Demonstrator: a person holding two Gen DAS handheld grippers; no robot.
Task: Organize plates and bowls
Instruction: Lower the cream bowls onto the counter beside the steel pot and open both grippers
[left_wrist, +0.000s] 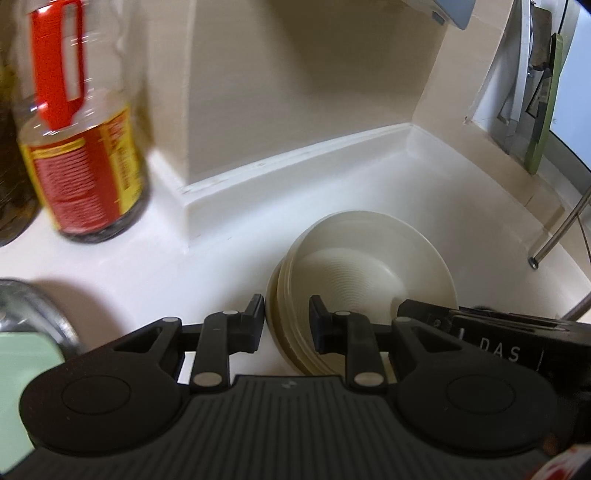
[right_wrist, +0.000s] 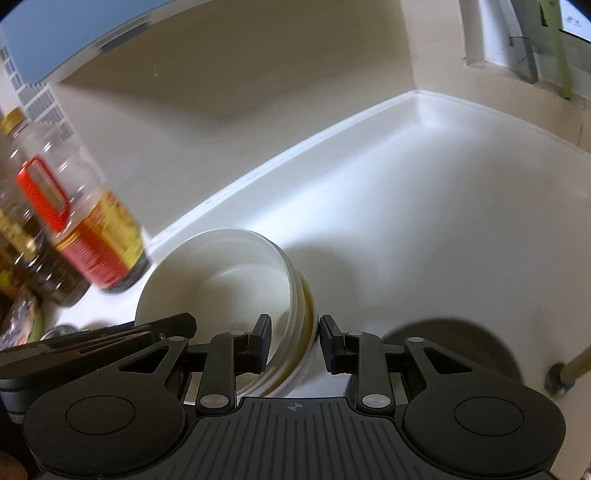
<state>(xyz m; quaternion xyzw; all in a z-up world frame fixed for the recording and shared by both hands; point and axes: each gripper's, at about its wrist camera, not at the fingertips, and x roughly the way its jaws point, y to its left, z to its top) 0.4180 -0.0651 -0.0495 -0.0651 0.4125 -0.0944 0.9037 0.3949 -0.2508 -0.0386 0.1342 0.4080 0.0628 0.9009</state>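
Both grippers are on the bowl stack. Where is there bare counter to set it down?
The widest bare counter runs from the bowl stack back to the wall corner, between the backsplash and the metal rod. The side by the red-labelled bottle and darker bottles is crowded. A round dark shadow or opening near the rod is unclear.

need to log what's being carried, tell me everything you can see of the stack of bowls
The stack of bowls is cream-white, probably plastic or melamine, nested several deep, with fine concentric rings inside the empty top bowl. It looks raised above the white counter. The left gripper clamps one side of the rims and the right gripper the opposite side.
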